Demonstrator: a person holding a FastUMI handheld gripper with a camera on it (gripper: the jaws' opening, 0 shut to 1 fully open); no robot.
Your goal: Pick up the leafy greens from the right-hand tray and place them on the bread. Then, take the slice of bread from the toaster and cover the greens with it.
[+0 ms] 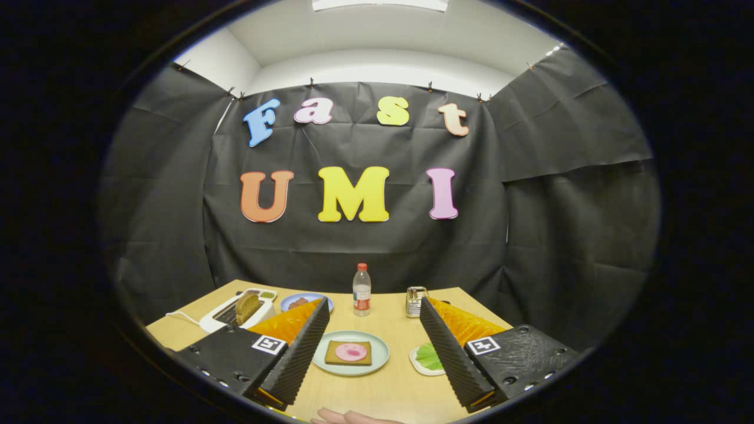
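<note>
Two fingers of the gripper [372, 347] are spread wide, holding nothing, probably lining up for the leafy greens [429, 357] in the small tray [417, 363] lower right. Plate [323, 359] between them holds bread [347, 352]; toaster [221, 318] at left holds another slice [247, 308], all on the worktop [383, 394].

One gripper [374, 330], its two fingers spread apart with nothing between them. One wooden table [377, 394]. On it: one toaster [235, 315] holding one bread slice [246, 307], three plates, one bottle [361, 290], one metal holder [416, 301]. One bread [347, 353] with one pink slice on the middle plate [380, 353]. One leafy greens [430, 357] on the right-hand tray [416, 360]. One hand [353, 417] at the near edge.
</note>
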